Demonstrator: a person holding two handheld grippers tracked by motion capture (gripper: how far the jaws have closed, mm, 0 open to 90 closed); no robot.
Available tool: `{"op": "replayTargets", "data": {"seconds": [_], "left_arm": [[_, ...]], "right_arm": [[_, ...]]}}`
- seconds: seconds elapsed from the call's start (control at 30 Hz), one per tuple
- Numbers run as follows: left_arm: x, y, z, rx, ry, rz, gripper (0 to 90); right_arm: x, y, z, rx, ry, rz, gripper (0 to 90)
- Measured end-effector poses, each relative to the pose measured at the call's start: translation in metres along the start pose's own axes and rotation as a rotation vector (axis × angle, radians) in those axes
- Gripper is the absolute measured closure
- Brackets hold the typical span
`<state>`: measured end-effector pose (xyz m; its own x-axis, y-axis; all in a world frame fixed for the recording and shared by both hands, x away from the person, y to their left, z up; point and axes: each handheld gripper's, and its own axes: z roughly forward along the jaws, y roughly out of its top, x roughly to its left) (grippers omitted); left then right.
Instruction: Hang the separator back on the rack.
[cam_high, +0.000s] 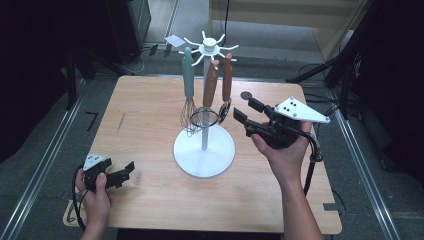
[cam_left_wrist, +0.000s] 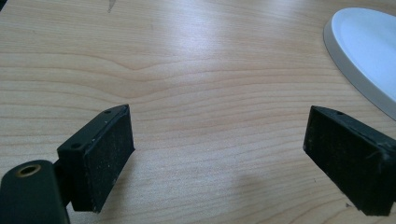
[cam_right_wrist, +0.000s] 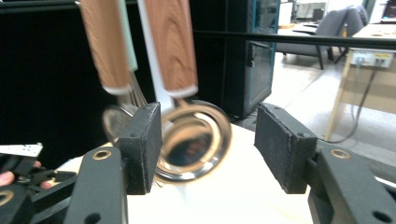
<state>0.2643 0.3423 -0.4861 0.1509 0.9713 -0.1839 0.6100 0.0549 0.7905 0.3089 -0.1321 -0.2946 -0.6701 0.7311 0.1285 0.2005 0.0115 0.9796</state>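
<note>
Hanging beside open right claw (cam_high: 243, 111): wooden-handled utensils (cam_high: 226, 80).

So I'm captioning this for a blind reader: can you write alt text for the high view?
A white utensil stand on a wooden table carries a teal-handled whisk and two wooden-handled utensils. The right gripper, jaws open, points at them; the left gripper rests near the table's front left edge.

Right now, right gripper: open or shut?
Open. The right gripper shows its two pads apart, nothing pressed between them; the wooden-handled utensil hangs behind them on the rack.
</note>
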Motion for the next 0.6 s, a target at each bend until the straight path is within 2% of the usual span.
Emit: {"op": "replayTargets", "data": {"seconds": [0.47, 0.6], "left_arm": [[0.000, 0.000, 0.000, 0.001, -0.001, 0.003, 8.9], [0.000, 0.000, 0.000, 0.001, -0.002, 0.003, 8.9]], "right_arm": [[-0.014, -0.050, -0.002, 0.079, -0.113, 0.023, 26.1], [-0.017, -0.065, -0.004, 0.105, -0.140, 0.026, 24.7]]}}
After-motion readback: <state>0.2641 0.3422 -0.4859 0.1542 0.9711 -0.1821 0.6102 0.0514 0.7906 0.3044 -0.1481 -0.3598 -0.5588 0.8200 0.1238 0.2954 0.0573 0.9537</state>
